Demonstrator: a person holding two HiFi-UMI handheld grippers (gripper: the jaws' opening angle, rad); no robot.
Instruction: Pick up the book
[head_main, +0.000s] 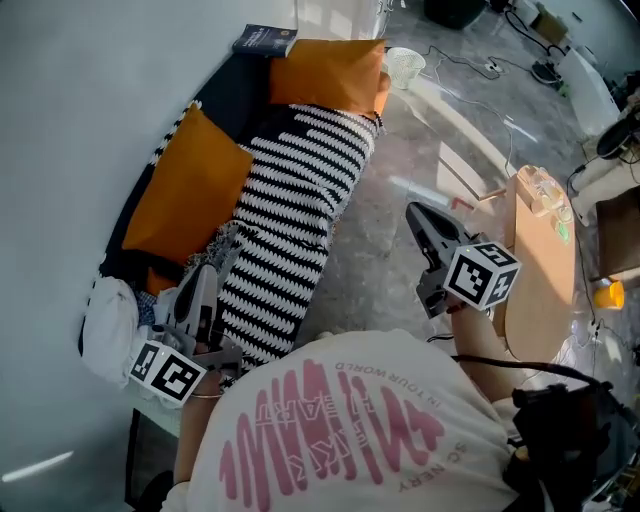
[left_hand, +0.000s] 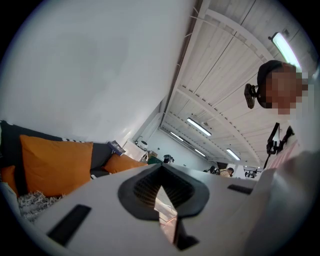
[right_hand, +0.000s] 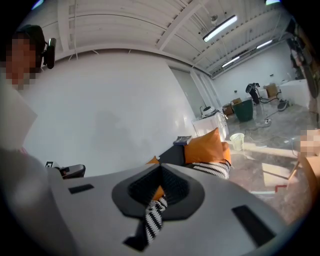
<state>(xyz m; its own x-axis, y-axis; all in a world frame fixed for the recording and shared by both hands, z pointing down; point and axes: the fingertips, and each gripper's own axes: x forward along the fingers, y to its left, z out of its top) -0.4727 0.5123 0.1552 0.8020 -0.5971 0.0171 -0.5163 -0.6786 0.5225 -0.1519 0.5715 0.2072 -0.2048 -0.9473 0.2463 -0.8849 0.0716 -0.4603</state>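
Book (head_main: 265, 40): not gripped; no contact is made with it by either gripper.
Left fingers (left_hand: 142, 192): pressed together, with nothing held between them.
Right fingers (right_hand: 140, 192): brought together likewise and empty; the stripes seen through the slit belong to the blanket well beyond.
Left gripper (head_main: 207, 278): held level and low at the near end of the sofa (head_main: 235, 95), pointed along it.
Right gripper (head_main: 418, 215): held above the floor (head_main: 400, 190) off the sofa's open side, tipped slightly downward.
Sofa load: a striped blanket (head_main: 295, 190) is spread lengthwise; a near orange cushion (head_main: 185, 190) is leant at the wall (head_main: 90, 120); a far orange cushion (head_main: 325, 72) is set at the far end.
Book position: flat at the sofa's far end, by the wall, just behind the far orange cushion; well apart from both grippers.
Step in hand: judged to be the approach; the pick-up itself is not yet begun.
Next move: one gripper must be carried to the far end, its fingers opened, then closed across the book's edge.
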